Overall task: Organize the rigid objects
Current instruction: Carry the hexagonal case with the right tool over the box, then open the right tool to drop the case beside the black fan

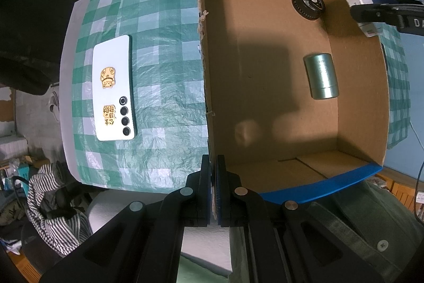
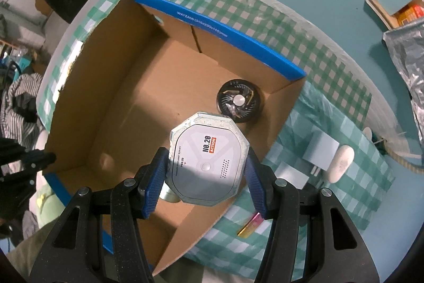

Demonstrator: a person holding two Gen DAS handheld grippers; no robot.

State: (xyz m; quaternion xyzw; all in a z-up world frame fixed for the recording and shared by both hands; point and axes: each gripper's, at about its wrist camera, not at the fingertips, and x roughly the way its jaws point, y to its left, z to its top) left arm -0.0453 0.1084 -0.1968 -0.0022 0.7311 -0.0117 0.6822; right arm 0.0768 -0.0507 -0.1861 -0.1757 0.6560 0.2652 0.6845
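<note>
2 items in cardboard box (image 1: 355, 102): fan (image 1: 308, 3), green can (image 1: 321, 76). Right gripper (image 2: 205, 171) fingers hold octagonal case (image 2: 209, 158) over it. Left gripper (image 1: 213, 163) fingers pinch the box wall. Phone (image 1: 114, 88), white pebble (image 2: 340, 163) left on counter (image 1: 164, 86).

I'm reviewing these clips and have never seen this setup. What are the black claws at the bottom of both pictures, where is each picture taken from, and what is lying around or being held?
The claws are hand-held grippers, one in each of a person's hands, each carrying a fisheye camera that looks along its fingers. The left gripper is shut on the rim of a cardboard box; inside lie a green cylinder and a black round fan-like part. A white phone lies on the checked tablecloth. The right gripper holds an octagonal white box over the cardboard box. Beside it lie a white oval case and a small gold tube.
</note>
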